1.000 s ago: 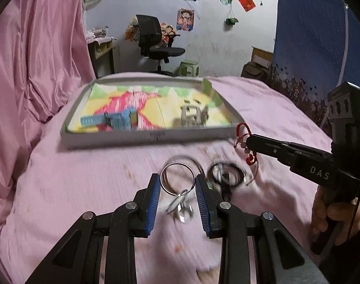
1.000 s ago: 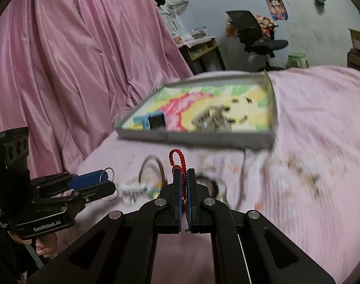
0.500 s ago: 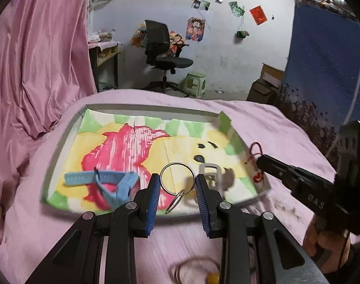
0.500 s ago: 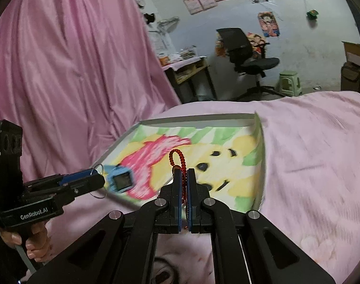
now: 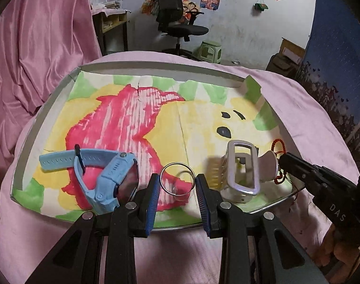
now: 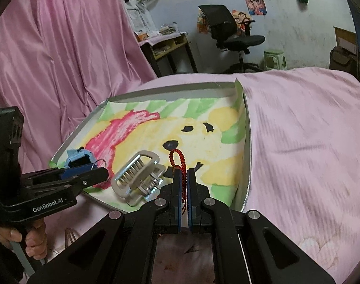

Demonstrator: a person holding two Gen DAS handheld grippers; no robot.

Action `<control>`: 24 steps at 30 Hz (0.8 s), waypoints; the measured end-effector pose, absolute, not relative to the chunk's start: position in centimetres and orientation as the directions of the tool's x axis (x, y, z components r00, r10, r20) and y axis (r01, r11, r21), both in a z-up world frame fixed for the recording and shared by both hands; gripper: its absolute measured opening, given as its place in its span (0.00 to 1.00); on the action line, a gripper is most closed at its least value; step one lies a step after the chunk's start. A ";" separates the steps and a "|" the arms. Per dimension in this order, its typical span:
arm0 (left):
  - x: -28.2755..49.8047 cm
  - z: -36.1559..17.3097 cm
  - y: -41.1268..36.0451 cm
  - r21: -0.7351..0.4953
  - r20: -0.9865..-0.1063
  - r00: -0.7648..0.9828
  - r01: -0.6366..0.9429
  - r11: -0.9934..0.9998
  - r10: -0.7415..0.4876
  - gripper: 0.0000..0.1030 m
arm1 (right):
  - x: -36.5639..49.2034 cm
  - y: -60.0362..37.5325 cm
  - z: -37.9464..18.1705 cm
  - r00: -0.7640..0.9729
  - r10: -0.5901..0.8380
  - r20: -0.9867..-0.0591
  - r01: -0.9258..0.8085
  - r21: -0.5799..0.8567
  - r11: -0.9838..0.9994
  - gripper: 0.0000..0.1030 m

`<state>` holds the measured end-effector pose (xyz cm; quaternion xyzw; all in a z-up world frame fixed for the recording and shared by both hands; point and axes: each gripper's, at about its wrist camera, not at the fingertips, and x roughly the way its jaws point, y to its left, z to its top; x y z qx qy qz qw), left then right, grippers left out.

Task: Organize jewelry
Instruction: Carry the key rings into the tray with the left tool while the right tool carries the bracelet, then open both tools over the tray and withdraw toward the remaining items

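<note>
Tongs of the left gripper (image 5: 177,187) clamp a thin silver metal ring (image 5: 177,181) above the shallow grey tray with a painted paper lining (image 5: 30,142) on the pink bed (image 6: 310,142). Right tongs (image 6: 184,189) pinch a red beaded cord bracelet (image 6: 177,157) over the tray's near corner, beside a silver hair claw clip (image 6: 138,176) and a light-blue plastic wristwatch (image 5: 104,177).

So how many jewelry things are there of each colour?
Blue: 1, the watch in the tray.
Silver: 2, the hair claw and the ring in the left gripper.
Red: 1, the bead bracelet in the right gripper.
Total: 4
</note>
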<state>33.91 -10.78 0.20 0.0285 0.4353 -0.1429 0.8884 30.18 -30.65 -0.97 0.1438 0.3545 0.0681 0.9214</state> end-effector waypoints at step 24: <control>23.5 5.0 -7.0 -0.115 -0.540 0.789 0.274 0.955 -0.292 0.86 | 22.4 -29.9 3.2 0.872 0.159 -0.463 -0.062 0.217 0.974 0.62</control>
